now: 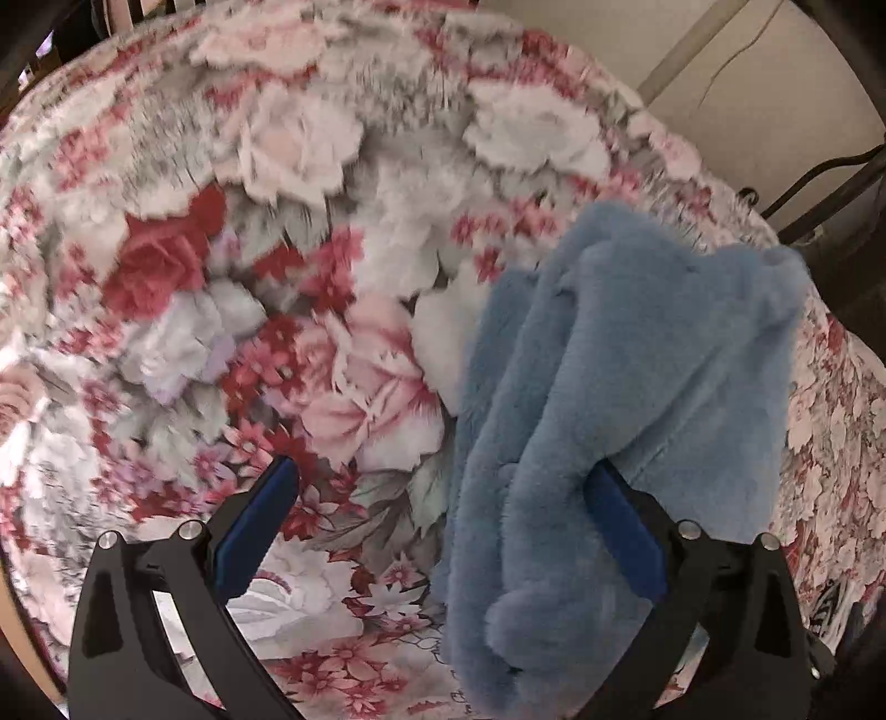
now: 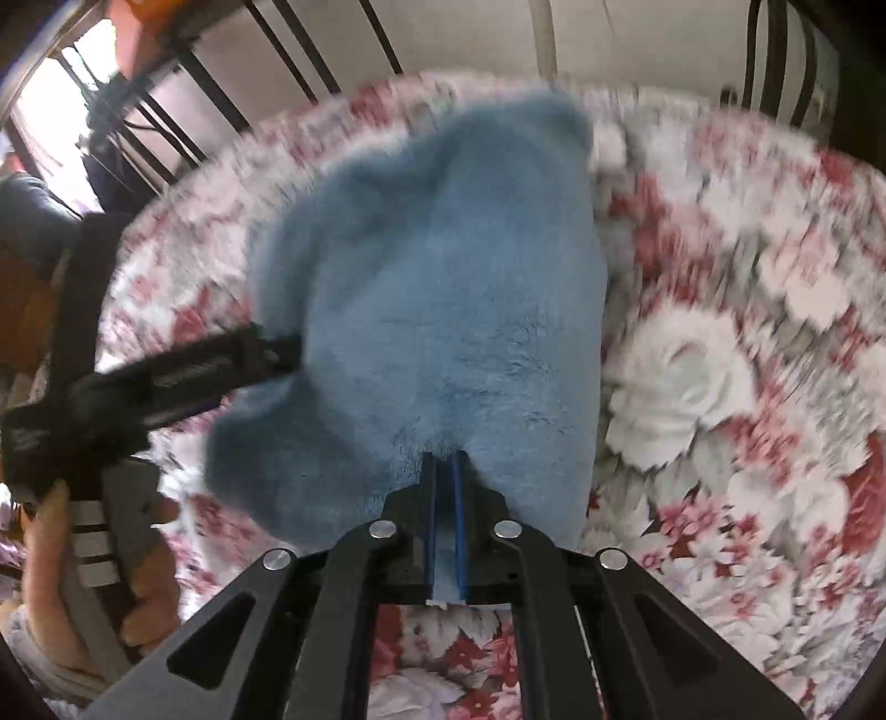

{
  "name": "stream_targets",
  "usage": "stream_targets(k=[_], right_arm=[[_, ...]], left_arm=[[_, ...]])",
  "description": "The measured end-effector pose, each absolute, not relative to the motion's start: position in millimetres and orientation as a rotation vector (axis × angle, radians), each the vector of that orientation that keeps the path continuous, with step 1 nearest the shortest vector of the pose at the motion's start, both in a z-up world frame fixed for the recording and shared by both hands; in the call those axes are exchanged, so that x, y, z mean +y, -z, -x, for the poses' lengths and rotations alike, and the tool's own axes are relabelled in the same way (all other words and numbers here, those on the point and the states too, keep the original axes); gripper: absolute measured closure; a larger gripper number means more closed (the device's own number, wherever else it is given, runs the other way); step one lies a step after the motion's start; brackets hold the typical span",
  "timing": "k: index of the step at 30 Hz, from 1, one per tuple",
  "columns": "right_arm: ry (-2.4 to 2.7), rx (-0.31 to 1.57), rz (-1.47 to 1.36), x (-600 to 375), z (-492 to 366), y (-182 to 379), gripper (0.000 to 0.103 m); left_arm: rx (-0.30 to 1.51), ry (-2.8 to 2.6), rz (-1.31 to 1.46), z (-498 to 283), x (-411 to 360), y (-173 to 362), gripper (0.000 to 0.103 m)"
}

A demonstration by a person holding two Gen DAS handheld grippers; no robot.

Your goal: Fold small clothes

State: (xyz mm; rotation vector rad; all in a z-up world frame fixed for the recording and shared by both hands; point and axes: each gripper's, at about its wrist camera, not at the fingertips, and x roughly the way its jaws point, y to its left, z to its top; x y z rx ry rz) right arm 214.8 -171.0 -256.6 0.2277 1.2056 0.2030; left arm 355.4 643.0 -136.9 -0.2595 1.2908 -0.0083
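A fluffy blue garment [image 1: 626, 376] lies bunched on a floral blanket [image 1: 232, 232]. In the left wrist view my left gripper [image 1: 440, 476] stands open and wide; the garment drapes between the jaws and over the right fingertip [image 1: 606, 487], while the left pad is bare. In the right wrist view my right gripper [image 2: 446, 459] is shut on the near edge of the blue garment [image 2: 443, 288], blue fabric pinched between its pads. The left gripper [image 2: 194, 376] reaches into the garment's left edge there, with its tips hidden in the fleece.
The floral blanket [image 2: 720, 360] covers the whole work surface. Dark metal bars [image 2: 288, 50] and a pale wall stand behind it. A person's hand [image 2: 149, 559] shows at the lower left of the right wrist view.
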Motion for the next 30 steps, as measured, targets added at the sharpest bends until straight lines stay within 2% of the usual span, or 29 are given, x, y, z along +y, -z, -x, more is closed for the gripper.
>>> stream_targets(k=[5, 8, 9, 11, 12, 13, 23, 30], right_arm=[[-0.206, 1.235, -0.307, -179, -221, 261, 0.100], [-0.208, 1.226, -0.350, -183, -218, 254, 0.097], [-0.205, 1.221, -0.361, -184, -218, 249, 0.094], [-0.204, 1.186, -0.390, -187, -213, 234, 0.085], [-0.204, 1.165, -0.402, -189, -211, 226, 0.075], [-0.202, 1.141, -0.415, -190, -206, 215, 0.073], [-0.274, 1.075, -0.558, -184, -176, 178, 0.073], [-0.225, 1.063, -0.485, -183, -189, 185, 0.071]], left_arm=[[1.305, 0.007, 0.281, -357, 643, 137, 0.004], [1.299, 0.006, 0.287, -354, 646, 123, 0.005], [1.284, 0.005, 0.277, -352, 645, 115, 0.005], [1.269, 0.009, 0.269, -346, 644, 105, 0.005], [1.264, 0.021, 0.274, -342, 644, 100, 0.005], [1.262, 0.030, 0.281, -338, 644, 96, 0.005], [1.238, 0.022, 0.156, -259, 652, 72, 0.005], [1.183, 0.072, 0.336, -272, 678, 71, 0.005]])
